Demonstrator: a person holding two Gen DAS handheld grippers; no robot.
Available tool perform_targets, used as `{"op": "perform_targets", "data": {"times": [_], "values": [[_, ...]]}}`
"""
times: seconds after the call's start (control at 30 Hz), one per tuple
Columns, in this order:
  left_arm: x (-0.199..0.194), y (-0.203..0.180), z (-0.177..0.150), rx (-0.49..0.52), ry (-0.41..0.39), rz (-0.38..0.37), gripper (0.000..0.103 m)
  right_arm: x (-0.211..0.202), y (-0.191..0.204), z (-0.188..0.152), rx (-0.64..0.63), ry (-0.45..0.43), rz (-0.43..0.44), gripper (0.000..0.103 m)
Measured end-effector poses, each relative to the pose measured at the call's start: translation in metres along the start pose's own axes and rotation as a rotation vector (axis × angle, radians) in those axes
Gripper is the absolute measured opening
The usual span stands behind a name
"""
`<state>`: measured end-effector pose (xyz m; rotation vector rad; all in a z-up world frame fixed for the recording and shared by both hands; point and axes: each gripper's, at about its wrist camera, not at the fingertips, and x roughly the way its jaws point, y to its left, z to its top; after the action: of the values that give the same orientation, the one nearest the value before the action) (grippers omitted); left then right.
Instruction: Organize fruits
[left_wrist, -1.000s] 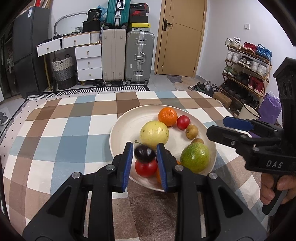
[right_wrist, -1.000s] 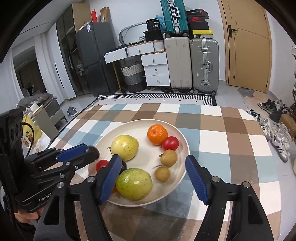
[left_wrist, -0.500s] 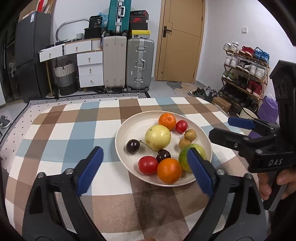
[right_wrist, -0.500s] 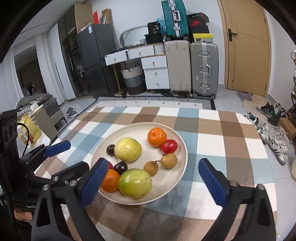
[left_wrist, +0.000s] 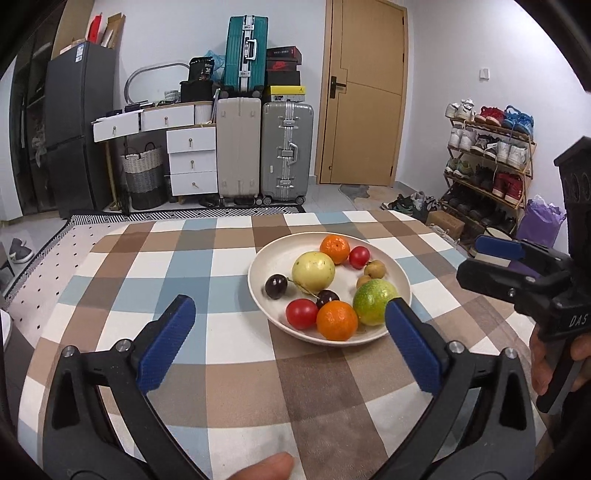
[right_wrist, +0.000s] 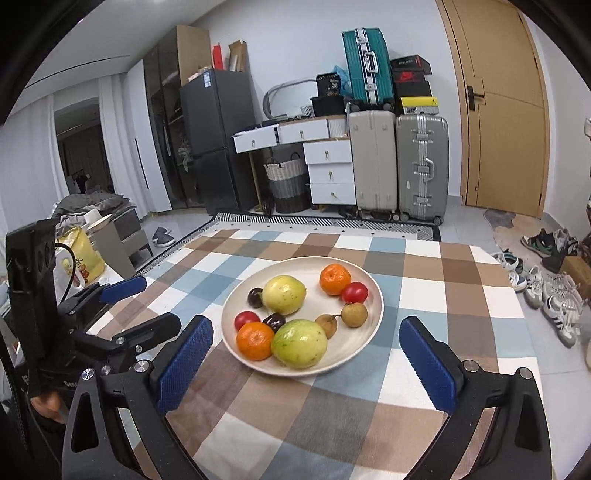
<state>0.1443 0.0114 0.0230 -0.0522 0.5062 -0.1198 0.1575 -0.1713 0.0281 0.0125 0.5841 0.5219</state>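
A cream plate (left_wrist: 274, 254) (right_wrist: 371, 325) on the checked tablecloth holds the fruit: a yellow round fruit (left_wrist: 313, 270), a green one (left_wrist: 373, 301), two oranges (left_wrist: 337, 319), two red tomatoes (left_wrist: 301, 313), two dark cherries (left_wrist: 276, 286) and two small brown fruits (left_wrist: 375, 268). My left gripper (left_wrist: 288, 302) hangs in front of the plate's near rim, its jaws opening wide with nothing gripped. My right gripper (right_wrist: 306, 322) is open just short of the plate, also bare. Each gripper shows at the edge of the other's view.
The table's right edge drops off toward shoes (right_wrist: 554, 291) on the floor and a shoe rack (left_wrist: 487, 155). Suitcases (left_wrist: 262, 151), white drawers (left_wrist: 190, 158) and a door stand behind the table. A yellow bag (right_wrist: 79, 254) sits off the table's left side.
The left gripper let go of a dark cherry, which now lies in the plate, and opened wide. The right gripper opened further. Both pulled back and up from the plate.
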Motion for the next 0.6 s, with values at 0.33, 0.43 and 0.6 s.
{"op": "perform_targets", "data": {"times": [0.33, 0.43, 0.6], "values": [[-0.012, 0.000, -0.018, -0.010, -0.046, 0.011, 0.102, -0.003, 0.006, -0.034, -0.022, -0.046, 0.005, 0.103], [-0.009, -0.002, -0.021, -0.005, -0.039, 0.017, 0.102, -0.004, 0.008, -0.036, -0.028, -0.080, 0.002, 0.103], [-0.012, -0.003, -0.023, 0.011, -0.047, 0.016, 0.102, -0.010, 0.008, -0.036, -0.032, -0.129, -0.017, 0.103]]}}
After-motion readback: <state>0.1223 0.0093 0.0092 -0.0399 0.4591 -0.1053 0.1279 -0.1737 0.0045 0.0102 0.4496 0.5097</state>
